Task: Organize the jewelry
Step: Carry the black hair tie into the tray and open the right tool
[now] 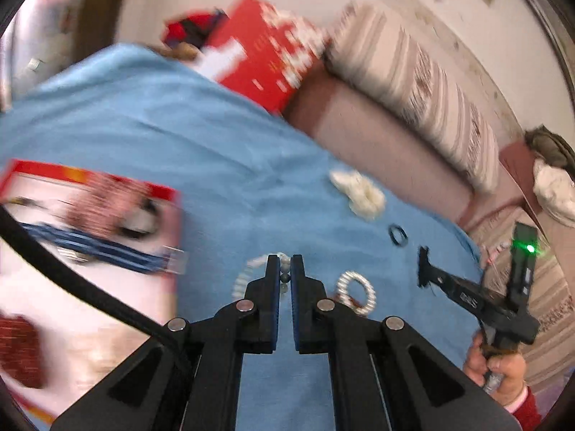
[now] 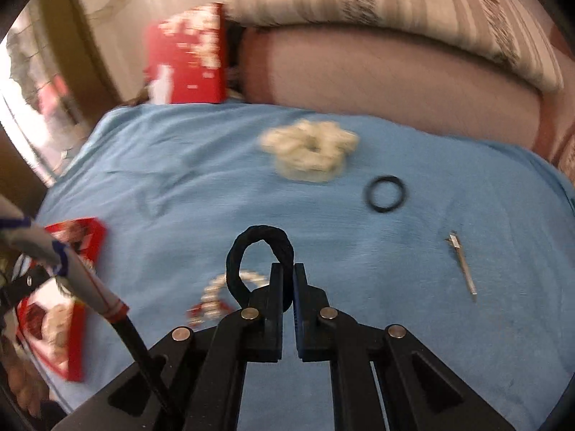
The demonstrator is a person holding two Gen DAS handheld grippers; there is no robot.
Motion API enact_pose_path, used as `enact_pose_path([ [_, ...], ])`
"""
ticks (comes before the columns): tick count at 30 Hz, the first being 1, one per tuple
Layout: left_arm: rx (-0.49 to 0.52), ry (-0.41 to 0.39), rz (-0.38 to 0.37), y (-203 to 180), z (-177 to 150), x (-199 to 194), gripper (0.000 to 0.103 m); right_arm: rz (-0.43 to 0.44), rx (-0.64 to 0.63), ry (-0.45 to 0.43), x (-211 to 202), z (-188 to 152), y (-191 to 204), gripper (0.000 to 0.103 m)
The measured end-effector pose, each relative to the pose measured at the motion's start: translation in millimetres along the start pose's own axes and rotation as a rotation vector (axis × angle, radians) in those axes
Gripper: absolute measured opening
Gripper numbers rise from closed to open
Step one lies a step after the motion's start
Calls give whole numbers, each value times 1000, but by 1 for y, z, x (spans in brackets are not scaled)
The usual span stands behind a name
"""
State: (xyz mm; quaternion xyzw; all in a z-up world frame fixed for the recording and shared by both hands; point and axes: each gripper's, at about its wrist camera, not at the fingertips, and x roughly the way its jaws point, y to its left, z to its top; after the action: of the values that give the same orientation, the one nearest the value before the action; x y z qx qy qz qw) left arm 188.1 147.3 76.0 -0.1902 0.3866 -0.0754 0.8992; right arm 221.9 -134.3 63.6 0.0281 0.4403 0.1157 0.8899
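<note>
Blue cloth (image 2: 413,273) covers the work surface, with a pink sofa (image 2: 377,82) and striped cushion (image 2: 413,3) behind its far edge and a red box (image 2: 190,57) at the back left corner.

Nearest in the right wrist view, the right gripper (image 2: 289,269) is clamped on a black braided hair tie (image 2: 258,248), whose loop stands up and left of the fingertips. Just below that loop a pearl bracelet (image 2: 215,294) lies on the cloth, partly hidden by the gripper. A thin metal clip (image 2: 463,265) lies apart to the right, a black ring band (image 2: 385,194) farther out, and a cream scrunchie (image 2: 309,151) beyond that, with bare cloth around each. At the left an open red-rimmed box (image 2: 68,309) is cut off by the frame and blurred.

From the left wrist camera, the left gripper (image 1: 285,262) is nearly shut on a white bead bracelet (image 1: 248,273) with a dark bead between the fingers; whether the bracelet is lifted is unclear. A silver beaded bracelet (image 1: 355,292) lies just to its right. The open box's contents here are too smeared to read.
</note>
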Motion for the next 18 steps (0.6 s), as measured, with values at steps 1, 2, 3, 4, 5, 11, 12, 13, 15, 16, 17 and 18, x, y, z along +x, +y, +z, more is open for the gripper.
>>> enact_pose_path([
  [1, -3, -27, 25, 8, 1, -12, 5, 21, -26, -2, -4, 0, 16, 5],
  [2, -12, -54, 53, 20, 2, -27, 5, 42, -49, -1, -7, 0, 32, 5],
  [3, -21, -70, 70, 29, 3, -34, 5, 61, -66, 2, -9, 0, 44, 5],
  [4, -36, -87, 91, 40, 4, -45, 5, 89, -88, 8, -10, -1, 62, 5],
  [5, -51, -101, 116, 54, 5, -54, 5, 103, -101, 12, -8, -3, 77, 5],
  [11, -155, -129, 252, 133, 7, -75, 5, 220, -215, 58, 1, -14, 174, 5],
  [12, -188, -125, 255, 149, 7, -75, 5, 237, -240, 71, 7, -18, 194, 5],
  [13, -211, -121, 256, 160, 6, -73, 5, 248, -256, 82, 12, -21, 209, 5],
  [15, -272, -105, 256, 188, 5, -69, 5, 273, -280, 106, 23, -27, 232, 5],
  [16, -292, -96, 251, 196, 5, -66, 5, 282, -291, 118, 29, -30, 243, 5],
  [17, -320, -86, 242, 207, 5, -61, 5, 290, -303, 132, 36, -34, 255, 5],
  [18, -336, -81, 235, 213, 4, -60, 5, 299, -314, 149, 44, -39, 268, 5],
])
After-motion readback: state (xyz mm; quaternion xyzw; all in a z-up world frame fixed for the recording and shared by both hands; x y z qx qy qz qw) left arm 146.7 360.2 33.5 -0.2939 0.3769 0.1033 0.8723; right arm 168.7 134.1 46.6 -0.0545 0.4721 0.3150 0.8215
